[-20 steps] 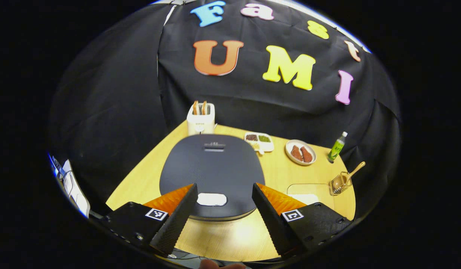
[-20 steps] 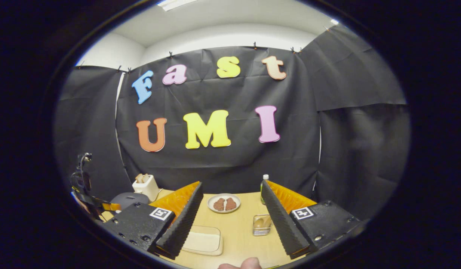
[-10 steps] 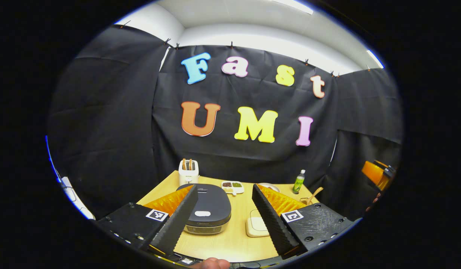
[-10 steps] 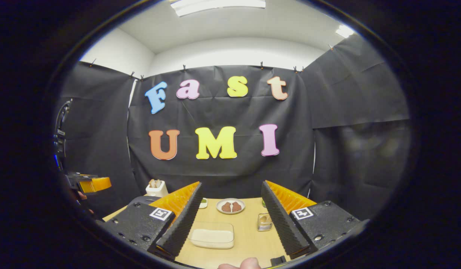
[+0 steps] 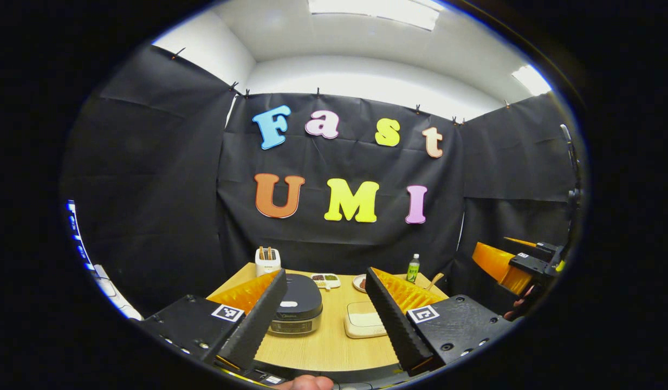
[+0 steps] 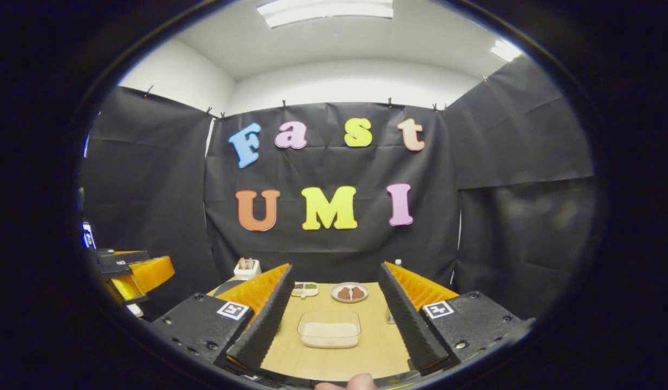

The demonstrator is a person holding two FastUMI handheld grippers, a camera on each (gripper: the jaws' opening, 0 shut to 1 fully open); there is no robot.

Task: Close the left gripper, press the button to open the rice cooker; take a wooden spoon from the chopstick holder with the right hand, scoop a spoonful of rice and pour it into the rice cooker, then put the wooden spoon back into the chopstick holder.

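Both grippers held level at the near table edge, jaws wide apart, holding nothing.

The left gripper [image 5: 324, 317] faces the closed rice cooker [image 5: 300, 303]; the right gripper [image 6: 334, 319] faces the rice container [image 6: 329, 329]; the wooden spoon [image 5: 435, 280] stands far right.

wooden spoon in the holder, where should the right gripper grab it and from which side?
Judging from the left gripper view, grip the wooden spoon on its bare handle, which sticks up and leans out of the chopstick holder at the table's far right, near the green bottle. Come from above, fingers across the shaft, then lift along its lean. The bowl end is hidden. The right gripper is open, back from the table.
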